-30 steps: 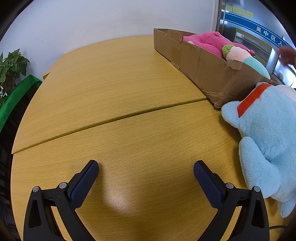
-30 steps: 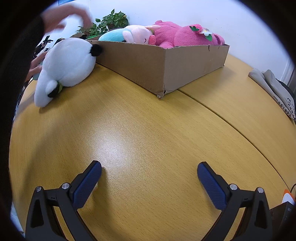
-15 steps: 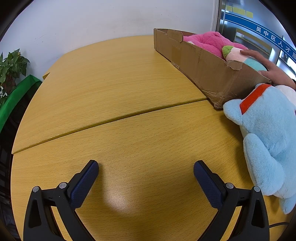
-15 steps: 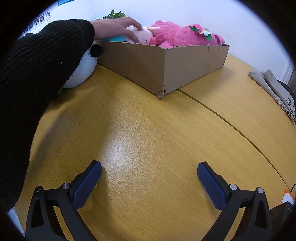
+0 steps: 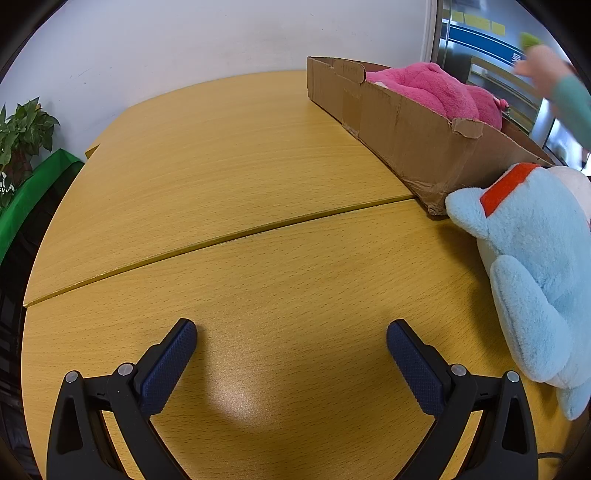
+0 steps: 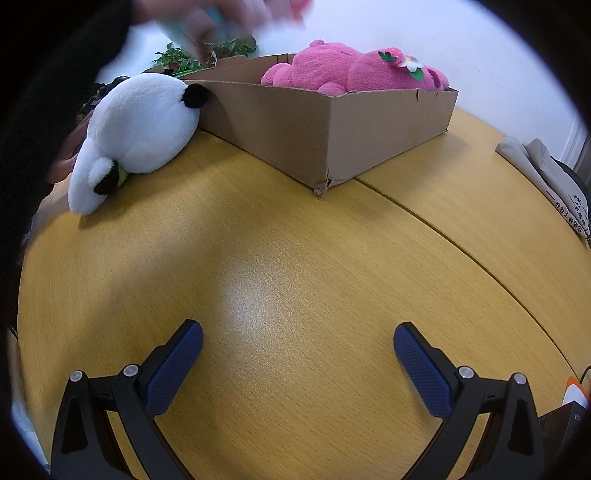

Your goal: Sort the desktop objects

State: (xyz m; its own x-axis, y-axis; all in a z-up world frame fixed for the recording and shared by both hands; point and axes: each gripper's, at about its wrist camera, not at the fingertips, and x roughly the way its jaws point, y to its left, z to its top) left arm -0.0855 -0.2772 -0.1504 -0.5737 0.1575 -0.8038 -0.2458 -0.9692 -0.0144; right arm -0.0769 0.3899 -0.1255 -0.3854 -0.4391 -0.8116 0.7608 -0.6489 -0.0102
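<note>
surface: wooden table [image 5: 229, 155] | on it: cardboard box [image 5: 399, 125], blue plush [image 5: 535, 266], white plush [image 6: 140, 125]

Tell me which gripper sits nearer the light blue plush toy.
Left. The left gripper has the light blue plush toy just beside its right finger; the right gripper view shows no such toy.

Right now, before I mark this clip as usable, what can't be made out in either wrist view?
- Toy being lifted: motion-blurred in both views, its kind unreadable.
- Box interior: its walls and the pink plush hide the floor.
- Blue plush: cut by the left view's right edge; face unseen.
- Panda: partly behind a black sleeve in the right view.
- Bag lettering: too small, at the right view's edge.
</note>
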